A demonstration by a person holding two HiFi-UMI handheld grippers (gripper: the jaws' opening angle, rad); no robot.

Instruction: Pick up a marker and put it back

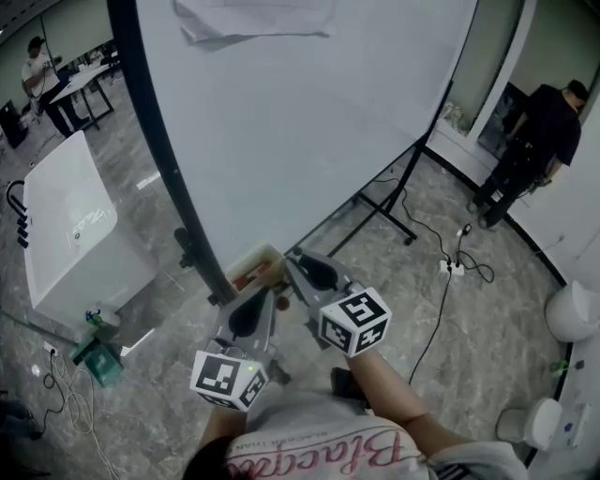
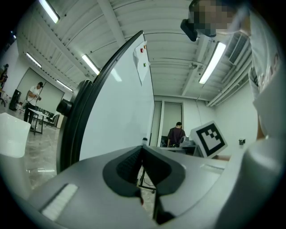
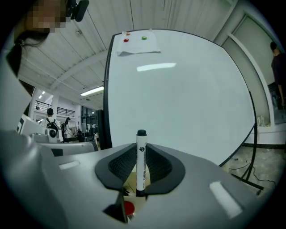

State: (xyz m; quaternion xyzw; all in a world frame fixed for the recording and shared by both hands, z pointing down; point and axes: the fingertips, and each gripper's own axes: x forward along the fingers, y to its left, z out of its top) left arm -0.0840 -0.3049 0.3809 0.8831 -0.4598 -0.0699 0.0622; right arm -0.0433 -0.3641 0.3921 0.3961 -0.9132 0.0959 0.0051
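Right hand-held gripper (image 3: pixel 141 147): clamped on a white-barrelled marker with a black cap (image 3: pixel 141 167), pads against the barrel on both sides. The marker is upright, cap uppermost, in front of the large whiteboard (image 3: pixel 178 98). Its lower end is hidden where the jaws meet, and the print on the barrel is too small to read. In the head view the marker is not visible, as the gripper body covers it.

Left hand-held gripper (image 2: pixel 143 150): jaws together at the tips, nothing between. A thin slit lower down shows only floor.

A pale open box (image 1: pixel 262 251) sits at the board's lower edge, just on the far side of both grippers. Its contents are mostly hidden, with one red item (image 3: pixel 128 207) unidentifiable.

A white paper sheet (image 1: pixel 253 21) at the board top is cut off by the frame.
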